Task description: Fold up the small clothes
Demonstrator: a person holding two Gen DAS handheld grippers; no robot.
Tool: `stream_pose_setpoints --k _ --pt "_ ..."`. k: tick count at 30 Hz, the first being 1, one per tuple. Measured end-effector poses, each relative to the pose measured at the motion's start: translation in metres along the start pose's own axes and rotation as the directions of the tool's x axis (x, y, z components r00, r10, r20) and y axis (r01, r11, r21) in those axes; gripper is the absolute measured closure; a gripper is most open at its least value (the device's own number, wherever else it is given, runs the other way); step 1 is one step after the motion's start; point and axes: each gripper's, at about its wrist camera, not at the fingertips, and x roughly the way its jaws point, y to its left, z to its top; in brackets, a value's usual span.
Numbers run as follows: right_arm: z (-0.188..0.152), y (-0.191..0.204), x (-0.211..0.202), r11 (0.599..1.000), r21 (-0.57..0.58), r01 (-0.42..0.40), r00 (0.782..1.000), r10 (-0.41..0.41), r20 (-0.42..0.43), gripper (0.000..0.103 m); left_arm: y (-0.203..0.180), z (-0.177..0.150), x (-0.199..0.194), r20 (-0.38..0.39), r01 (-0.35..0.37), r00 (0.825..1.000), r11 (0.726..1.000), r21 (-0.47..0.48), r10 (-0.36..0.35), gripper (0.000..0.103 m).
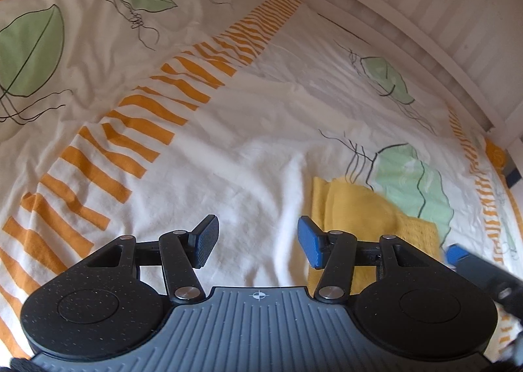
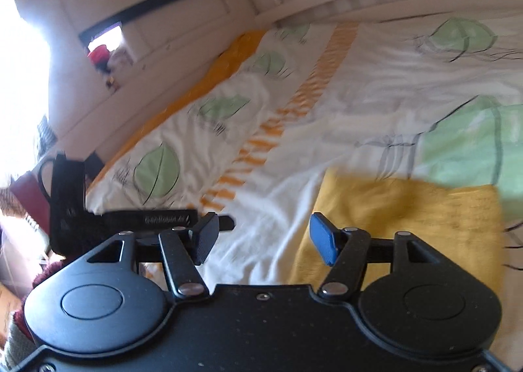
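Observation:
A folded yellow garment [image 1: 356, 208] lies flat on the bed cover, and the right wrist view shows the same yellow garment [image 2: 408, 221] larger. A pale mint-green cloth [image 1: 415, 189] lies partly on its far right corner; the mint-green cloth [image 2: 467, 150] looks blurred in the right wrist view. My left gripper [image 1: 258, 241] is open over bare cover, just left of the yellow garment. My right gripper [image 2: 264, 238] is open too, with its blue fingertip over the yellow garment's left edge. Neither holds anything.
The white bed cover [image 1: 228, 130] carries orange stripes and green leaf prints. A white slatted bed rail [image 1: 425, 32] runs along the far side. The other gripper's body [image 2: 75, 208] shows at the left, and a white cupboard [image 2: 147, 6] stands beyond the bed.

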Motion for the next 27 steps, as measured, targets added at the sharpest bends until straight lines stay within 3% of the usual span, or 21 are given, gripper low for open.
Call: stream_pose_setpoints --k 3,8,14,18,22,25,27 --pt "-0.003 -0.017 -0.013 0.998 0.033 0.051 0.999 -0.052 0.011 0.034 -0.007 -0.004 0.002 -0.007 0.008 1.000 1.000 0.029 -0.008 0.051" --pt "-0.026 -0.036 -0.013 0.989 0.027 0.145 0.989 -0.144 -0.039 0.033 -0.024 -0.012 0.009 -0.030 0.030 0.999 0.995 0.096 -0.028 0.051" --pt "-0.073 0.003 -0.010 0.962 -0.234 0.141 0.984 -0.161 -0.069 0.033 -0.035 -0.020 0.019 -0.075 0.069 0.995 0.990 0.121 -0.060 0.051" --pt "-0.104 0.035 -0.005 0.902 -0.422 0.087 0.985 -0.140 -0.097 0.036 -0.038 -0.023 0.023 -0.085 0.060 0.995 0.989 0.136 -0.049 0.051" --pt "-0.124 0.056 0.008 0.797 -0.597 0.088 0.976 -0.189 -0.109 0.042 -0.038 -0.024 0.025 -0.093 0.059 0.995 0.989 0.137 -0.047 0.051" --pt "-0.132 0.062 0.019 0.738 -0.665 0.115 0.967 -0.238 -0.097 0.050 -0.039 -0.025 0.026 -0.096 0.063 0.994 0.988 0.140 -0.049 0.051" --pt "-0.135 0.062 0.023 0.713 -0.689 0.129 0.962 -0.260 -0.089 0.069 -0.040 -0.025 0.026 -0.097 0.064 0.994 0.988 0.142 -0.051 0.051"
